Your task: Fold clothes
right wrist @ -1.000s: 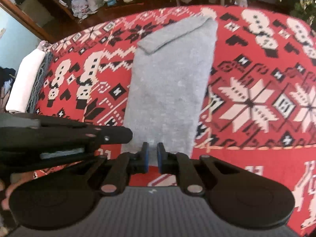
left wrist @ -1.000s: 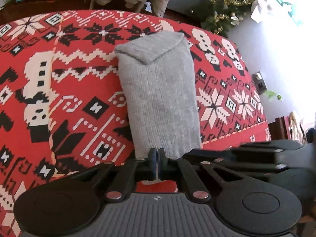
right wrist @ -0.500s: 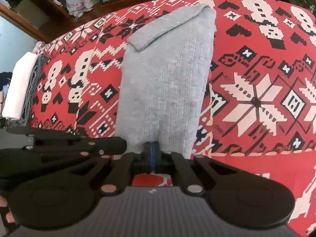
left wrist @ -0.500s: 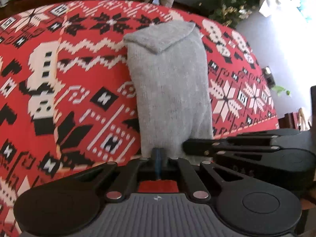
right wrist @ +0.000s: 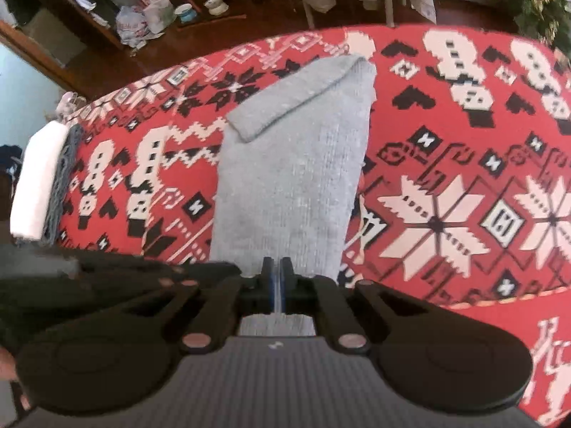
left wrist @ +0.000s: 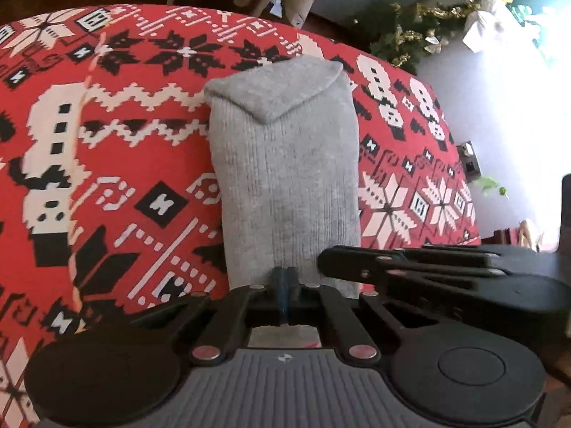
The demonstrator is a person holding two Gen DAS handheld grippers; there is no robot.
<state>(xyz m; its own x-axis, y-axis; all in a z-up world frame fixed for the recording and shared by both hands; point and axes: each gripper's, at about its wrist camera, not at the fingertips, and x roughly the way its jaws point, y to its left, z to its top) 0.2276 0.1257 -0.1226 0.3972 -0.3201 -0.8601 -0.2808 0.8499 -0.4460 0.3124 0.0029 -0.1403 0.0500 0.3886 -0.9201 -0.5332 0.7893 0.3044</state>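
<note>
Red patterned tablecloth [left wrist: 135, 178] carries a grey knit garment [left wrist: 285, 178]; left gripper [left wrist: 283, 285] and right gripper [right wrist: 275, 278] both pinch its near edge.

A grey knit garment [left wrist: 285, 178] [right wrist: 289, 185] lies flat on the red patterned cloth, folded into a long narrow strip that runs away from the cameras; its far end is turned back over itself in a slanted flap; the knit shows fine lengthwise ribs; the near end sits pinched in both tools, side by side at that edge.
</note>
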